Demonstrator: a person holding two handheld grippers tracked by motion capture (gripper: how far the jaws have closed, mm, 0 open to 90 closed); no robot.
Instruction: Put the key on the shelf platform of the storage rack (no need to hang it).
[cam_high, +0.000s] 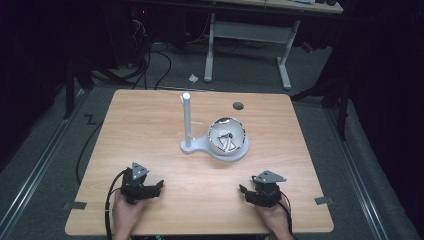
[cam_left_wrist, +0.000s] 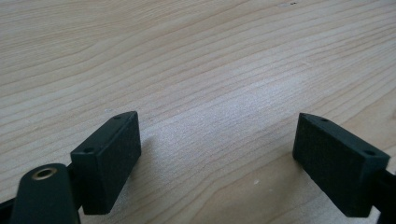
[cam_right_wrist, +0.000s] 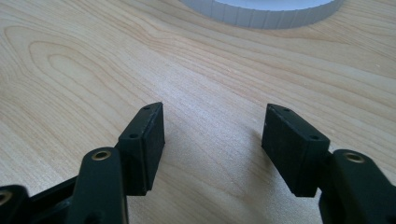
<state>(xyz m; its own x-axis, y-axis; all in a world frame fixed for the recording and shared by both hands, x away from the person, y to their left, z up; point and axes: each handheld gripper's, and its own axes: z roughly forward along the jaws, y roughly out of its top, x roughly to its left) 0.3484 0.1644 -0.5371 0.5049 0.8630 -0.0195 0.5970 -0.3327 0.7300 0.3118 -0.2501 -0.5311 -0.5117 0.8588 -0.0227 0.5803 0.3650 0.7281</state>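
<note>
A white stand (cam_high: 192, 146) with a tall upright post (cam_high: 186, 117) sits mid-table, and its round base carries a shiny metal bowl (cam_high: 227, 135) with small metal pieces inside. My left gripper (cam_high: 159, 187) rests near the front left edge, held by a hand. Its jaws stand wide apart over bare wood (cam_left_wrist: 217, 135). My right gripper (cam_high: 243, 190) rests near the front right edge, also open with nothing between its jaws (cam_right_wrist: 212, 140). The white base rim (cam_right_wrist: 261, 11) shows at the top of the right gripper view.
The wooden table (cam_high: 150, 125) has a dark round hole (cam_high: 238, 105) near its far edge. Cables trail on the grey floor at the left, and a white desk frame (cam_high: 250, 40) stands beyond the table.
</note>
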